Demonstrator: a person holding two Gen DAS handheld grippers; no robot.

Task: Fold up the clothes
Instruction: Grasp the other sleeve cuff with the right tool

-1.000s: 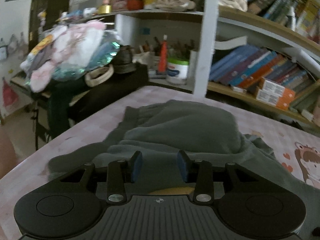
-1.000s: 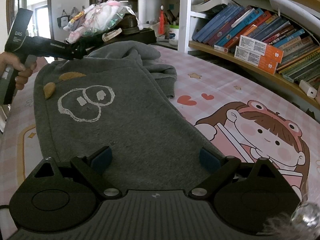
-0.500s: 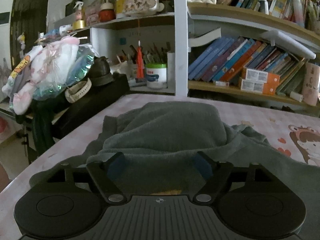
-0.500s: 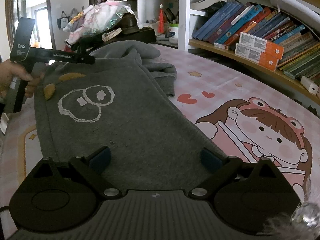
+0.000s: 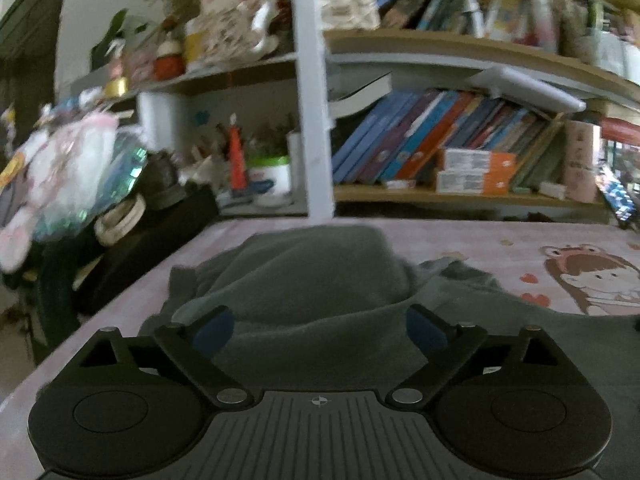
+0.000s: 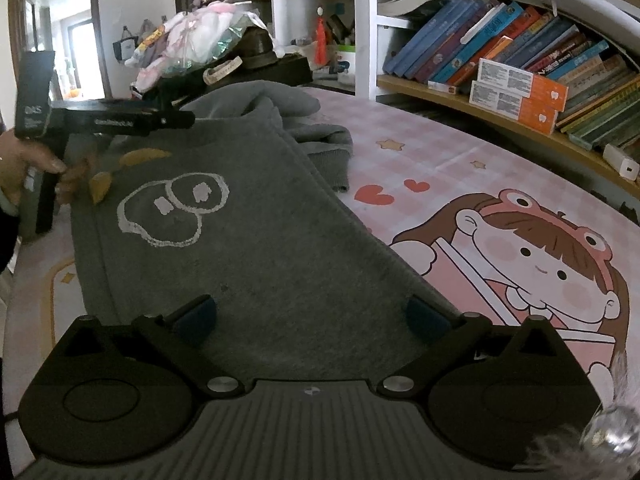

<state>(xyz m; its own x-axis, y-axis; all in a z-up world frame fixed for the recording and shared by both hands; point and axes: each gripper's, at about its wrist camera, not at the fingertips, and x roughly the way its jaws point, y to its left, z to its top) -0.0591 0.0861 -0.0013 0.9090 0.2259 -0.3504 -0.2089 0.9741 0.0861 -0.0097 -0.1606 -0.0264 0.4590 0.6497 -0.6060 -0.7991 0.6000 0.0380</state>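
Observation:
A grey hooded sweatshirt point(image 6: 256, 240) with a white cartoon print lies spread on the pink cartoon tablecloth point(image 6: 500, 208). Its hood and a bunched sleeve lie at the far end point(image 5: 312, 272). My left gripper point(image 5: 318, 328) is open and empty, just above the fabric near the hood. It also shows in the right wrist view point(image 6: 104, 120), held by a hand over the sweatshirt's upper left. My right gripper point(image 6: 312, 312) is open and empty, low over the sweatshirt's bottom hem.
A bookshelf point(image 6: 520, 80) full of books runs along the table's far and right side. A black box with a bag of pink and white items point(image 5: 72, 176) stands at the far left. A white cup point(image 5: 272, 176) sits on the low shelf.
My left gripper has opened wide, let go of the sweatshirt fabric, and risen and turned right. My right gripper has stayed open and nearly still.

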